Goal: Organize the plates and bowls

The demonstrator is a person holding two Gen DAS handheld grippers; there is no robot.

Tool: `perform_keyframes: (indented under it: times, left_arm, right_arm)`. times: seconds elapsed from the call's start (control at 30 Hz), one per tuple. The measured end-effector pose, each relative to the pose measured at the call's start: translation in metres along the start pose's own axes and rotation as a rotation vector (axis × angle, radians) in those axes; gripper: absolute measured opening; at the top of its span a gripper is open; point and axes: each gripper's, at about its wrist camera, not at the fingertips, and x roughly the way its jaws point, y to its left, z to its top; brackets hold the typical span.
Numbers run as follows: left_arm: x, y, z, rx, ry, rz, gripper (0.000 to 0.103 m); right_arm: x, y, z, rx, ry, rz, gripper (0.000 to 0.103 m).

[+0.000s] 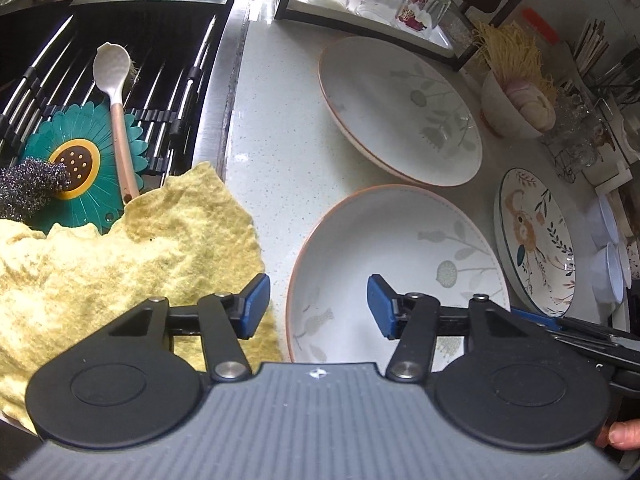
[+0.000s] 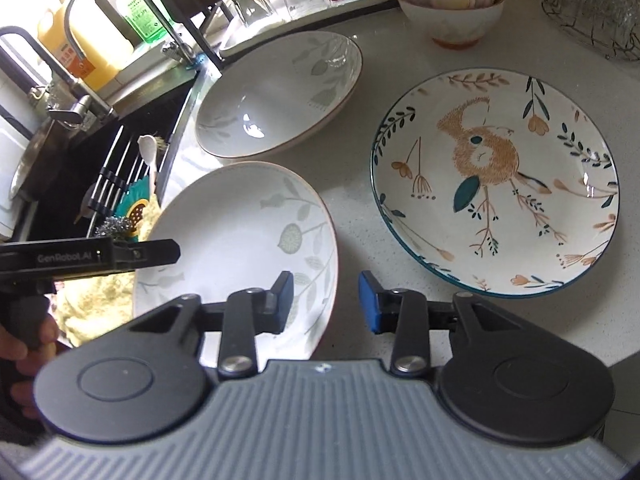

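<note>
Cataloguing by view, left wrist first.

Left wrist view
- Left gripper [image 1: 319,306]: blue-padded fingers [image 1: 256,300] part open, nothing pressed between them; they straddle the left rim of the near plate.
- Near white glazed plate with grey leaf print and thin orange rim [image 1: 400,248]: shallow, round, glossy; on the pale speckled stone tabletop [image 1: 276,128], just beside the cloth.
- Far white leaf-print plate [image 1: 400,108]: same make, behind the near one, rims close together.
- Yellow fuzzy dishcloth [image 1: 120,264]: soft, crumpled, lying across the sink edge.
- Risk: a finger could snag the cloth and drag it along; hard glaze is slippery, so a pinch on the rim may slide.

Right wrist view
- Right gripper [image 2: 326,300]: fingers [image 2: 284,300] narrowly apart, gripping nothing; the right rim of the near plate [image 2: 248,232] runs through the gap.
- White deep plate with brown bear, flowers and teal rim [image 2: 496,180]: glossy, to the right, apart from the near plate.
- White ceramic bowl holding pale round pieces [image 2: 452,8]: at the back.
- Risk: uneven lift from the two sides could tilt the plate and knock it against its neighbours, chipping the glaze.
</note>
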Motion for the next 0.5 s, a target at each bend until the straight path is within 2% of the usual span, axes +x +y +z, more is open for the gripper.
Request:
perform_keyframes:
  times: [0.4, 0.5]
  left_arm:
    - [0.014, 0.002, 0.004, 0.017, 0.018, -0.011, 0.030]
    - [0.015, 0.005, 0.006, 0.013, 0.016, -0.013, 0.024]
  right_arm:
    - [0.012, 0.000, 0.002, 0.010, 0.012, -0.001, 0.039]
    - [0.016, 0.001, 0.004, 0.017, 0.016, -0.010, 0.027]
